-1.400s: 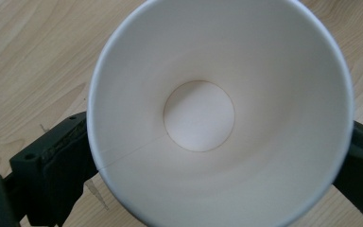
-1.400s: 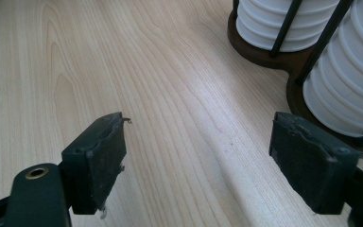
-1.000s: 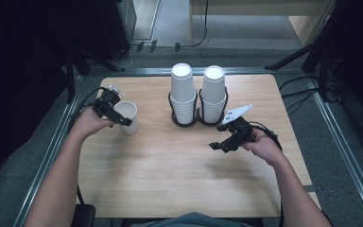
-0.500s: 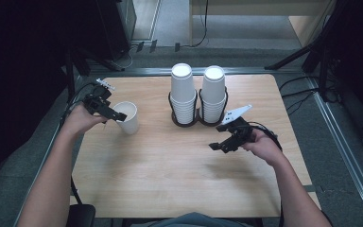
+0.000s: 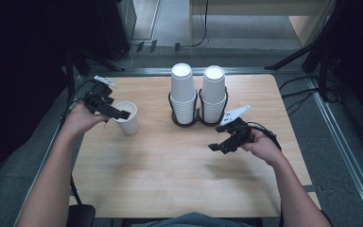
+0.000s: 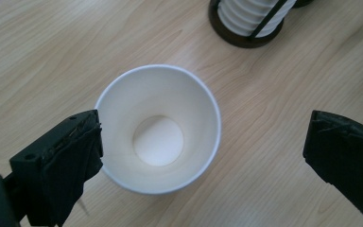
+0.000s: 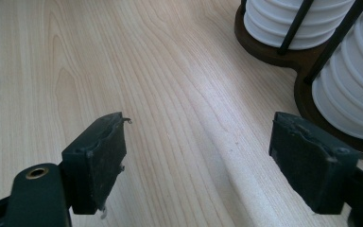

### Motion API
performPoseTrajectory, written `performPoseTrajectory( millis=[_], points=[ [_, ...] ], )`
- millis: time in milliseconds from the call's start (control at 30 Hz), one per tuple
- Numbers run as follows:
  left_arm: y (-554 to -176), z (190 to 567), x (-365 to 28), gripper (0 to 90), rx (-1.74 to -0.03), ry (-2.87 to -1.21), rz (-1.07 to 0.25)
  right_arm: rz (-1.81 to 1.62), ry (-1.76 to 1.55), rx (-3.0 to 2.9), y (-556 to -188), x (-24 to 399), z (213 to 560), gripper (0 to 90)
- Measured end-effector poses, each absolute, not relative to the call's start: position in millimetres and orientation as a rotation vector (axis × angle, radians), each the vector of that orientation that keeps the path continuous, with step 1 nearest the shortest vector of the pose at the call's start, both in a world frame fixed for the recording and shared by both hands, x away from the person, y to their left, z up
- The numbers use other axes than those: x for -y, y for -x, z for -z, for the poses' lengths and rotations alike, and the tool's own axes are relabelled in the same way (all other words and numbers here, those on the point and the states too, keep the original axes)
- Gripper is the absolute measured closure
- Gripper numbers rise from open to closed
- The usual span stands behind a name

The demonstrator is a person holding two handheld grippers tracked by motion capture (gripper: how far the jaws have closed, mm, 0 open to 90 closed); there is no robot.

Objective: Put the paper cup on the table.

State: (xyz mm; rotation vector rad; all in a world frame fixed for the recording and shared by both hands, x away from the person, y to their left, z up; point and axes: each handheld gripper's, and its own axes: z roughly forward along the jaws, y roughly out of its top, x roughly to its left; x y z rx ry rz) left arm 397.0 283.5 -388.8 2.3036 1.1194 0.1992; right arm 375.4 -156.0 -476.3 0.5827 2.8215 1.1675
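Cups are what this work is about. From the high view, a wooden table (image 5: 170, 179) holds a dark holder (image 5: 198, 118) with two tall stacks of white cups (image 5: 183, 92) in it. One single paper cup (image 5: 127, 118) stands upright on the table, well to the left of the holder. The left gripper (image 5: 116, 112) hangs right at the rim of that cup, held by the left hand (image 5: 82, 118). The right gripper (image 5: 220, 146) sits low over bare wood, just in front of the holder, and it holds nothing. From the left gripper view, you look straight down into the paper cup (image 6: 158, 127) and see its round white bottom. The jaws stand wide apart. One jaw looks as if it touches the cup's rim, and the other is well away from it, so the cup is not squeezed. From the right gripper view, the jaws are wide open too, with plain table (image 7: 170, 94) between them, and the holder (image 7: 283, 52) with its ribbed stacks (image 7: 350, 90) is close by at the side. I think the step is setting the single cup down and letting it go. Next, the left gripper should lift clear without tipping the cup, and one of the grippers should reach for a stack. The high view shows how far the cup is from the stacks; the left gripper view shows that the cup is empty.
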Motion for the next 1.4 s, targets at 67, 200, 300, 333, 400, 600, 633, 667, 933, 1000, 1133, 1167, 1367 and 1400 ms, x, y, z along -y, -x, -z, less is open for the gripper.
performPoseTrajectory(
  millis=[67, 200, 300, 333, 400, 600, 633, 667, 933, 1000, 1133, 1167, 1367, 1400],
  points=[
    [-396.5, 389.6, -279.3, 0.0, -1.108, -2.298, -0.185, -1.169, -0.584, -2.822, -375.5, 156.1, 476.2, 19.6],
    [-395.8, 392.2, -271.1, 0.0, -1.090, -2.297, -0.177, -1.170, -0.580, -2.817, -375.6, 156.8, 475.9, 19.6],
    [-394.9, 395.8, -265.6, 0.0, -1.078, -2.287, -0.166, -1.168, -0.582, -2.819, -375.2, 157.3, 475.6, 19.6],
    [-394.8, 398.1, -263.1, 0.0, -1.074, -2.285, -0.160, -1.169, -0.583, -2.820, -375.0, 157.4, 475.5, 19.6],
    [-394.6, 401.6, -259.0, 0.0, -1.067, -2.286, -0.155, -1.171, -0.585, -2.817, -374.6, 157.7, 475.2, 19.6],
    [-392.9, 409.0, -244.3, 0.0, -1.038, -2.286, -0.144, -1.167, -0.583, -2.813, -372.8, 158.5, 475.4, 19.6],
    [-392.4, 409.9, -242.3, 0.0, -1.032, -2.289, -0.147, -1.166, -0.586, -2.815, -372.4, 158.4, 475.1, 19.6],
    [-390.9, 411.7, -238.6, 0.0, -1.019, -2.288, -0.144, -1.165, -0.584, -2.814, -372.3, 158.2, 475.1, 19.6],
    [-384.9, 420.6, -213.6, 0.0, -0.958, -2.294, -0.130, -1.151, -0.578, -2.816, -370.5, 159.0, 477.6, 19.6],
    [-384.0, 422.9, -207.2, 0.0, -0.944, -2.295, -0.120, -1.146, -0.584, -2.814, -369.4, 159.0, 477.4, 19.6],
    [-381.4, 428.9, -194.9, 0.0, -0.933, -2.298, -0.111, -1.141, -0.584, -2.817, -368.0, 159.3, 477.9, 19.6],
    [-380.7, 430.8, -191.7, 0.0, -0.932, -2.298, -0.112, -1.137, -0.582, -2.818, -367.7, 159.2, 478.3, 19.6],
    [-380.7, 441.1, -178.1, 0.0, -0.920, -2.287, -0.048, -1.124, -0.576, -2.824, -365.8, 158.4, 479.7, 19.6],
    [-380.4, 443.1, -175.6, 0.0, -0.922, -2.281, -0.041, -1.125, -0.574, -2.824, -365.5, 158.2, 479.9, 19.6]
  ],
)
